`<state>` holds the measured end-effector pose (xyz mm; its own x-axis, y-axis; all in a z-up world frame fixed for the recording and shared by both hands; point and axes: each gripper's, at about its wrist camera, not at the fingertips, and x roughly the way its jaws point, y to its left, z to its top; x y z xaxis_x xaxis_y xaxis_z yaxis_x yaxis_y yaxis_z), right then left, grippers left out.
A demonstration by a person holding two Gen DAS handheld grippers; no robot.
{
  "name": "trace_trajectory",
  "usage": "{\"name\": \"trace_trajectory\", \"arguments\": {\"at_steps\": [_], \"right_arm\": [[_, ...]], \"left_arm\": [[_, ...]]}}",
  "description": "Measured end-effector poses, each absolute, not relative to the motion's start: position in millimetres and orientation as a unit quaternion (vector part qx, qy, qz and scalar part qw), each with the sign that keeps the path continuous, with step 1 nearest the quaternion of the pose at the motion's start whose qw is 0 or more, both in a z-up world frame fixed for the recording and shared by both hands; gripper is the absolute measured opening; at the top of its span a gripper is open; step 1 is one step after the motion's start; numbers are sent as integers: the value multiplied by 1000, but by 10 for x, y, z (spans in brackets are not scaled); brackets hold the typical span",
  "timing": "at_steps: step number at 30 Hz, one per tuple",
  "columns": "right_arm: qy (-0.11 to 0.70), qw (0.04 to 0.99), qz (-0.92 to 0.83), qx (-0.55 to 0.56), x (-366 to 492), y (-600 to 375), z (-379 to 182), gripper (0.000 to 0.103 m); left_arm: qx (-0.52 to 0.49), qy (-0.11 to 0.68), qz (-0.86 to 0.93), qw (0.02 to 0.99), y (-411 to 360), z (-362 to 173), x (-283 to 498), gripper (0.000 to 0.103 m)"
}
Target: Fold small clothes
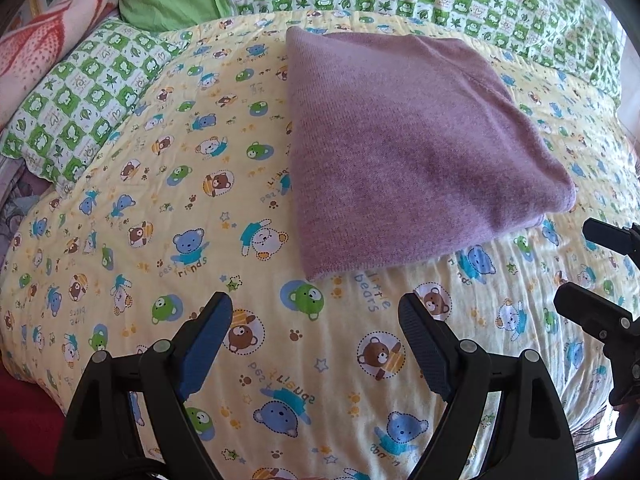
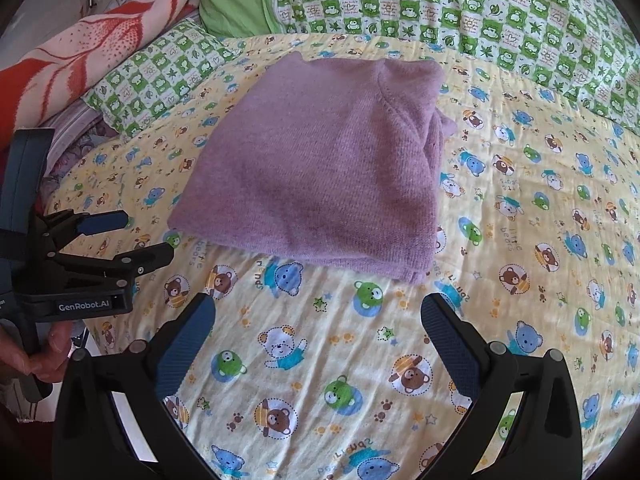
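Purple knit garment lies folded on the bed, ahead of both grippers. Left gripper and right gripper: fingers spread wide, empty. Neither looks clearly nearer; near hem faces both.

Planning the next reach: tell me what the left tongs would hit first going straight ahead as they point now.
Probably the yellow bear-print quilt just short of the folded purple sweater; the left tongs stand open and empty.

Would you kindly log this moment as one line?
item: folded purple knit garment on yellow bear-print quilt | left gripper: open, empty | right gripper: open, empty | contact: none
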<state>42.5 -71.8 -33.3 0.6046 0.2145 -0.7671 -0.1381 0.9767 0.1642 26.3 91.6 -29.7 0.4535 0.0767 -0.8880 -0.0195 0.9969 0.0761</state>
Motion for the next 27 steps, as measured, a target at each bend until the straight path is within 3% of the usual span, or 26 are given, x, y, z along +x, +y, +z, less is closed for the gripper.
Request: {"name": "trace_trajectory", "arguments": {"at_steps": [27], "right_arm": [[441, 891, 98, 50, 522, -787, -404, 102]], "left_arm": [[29, 527, 27, 849, 906, -308, 306, 86]]}}
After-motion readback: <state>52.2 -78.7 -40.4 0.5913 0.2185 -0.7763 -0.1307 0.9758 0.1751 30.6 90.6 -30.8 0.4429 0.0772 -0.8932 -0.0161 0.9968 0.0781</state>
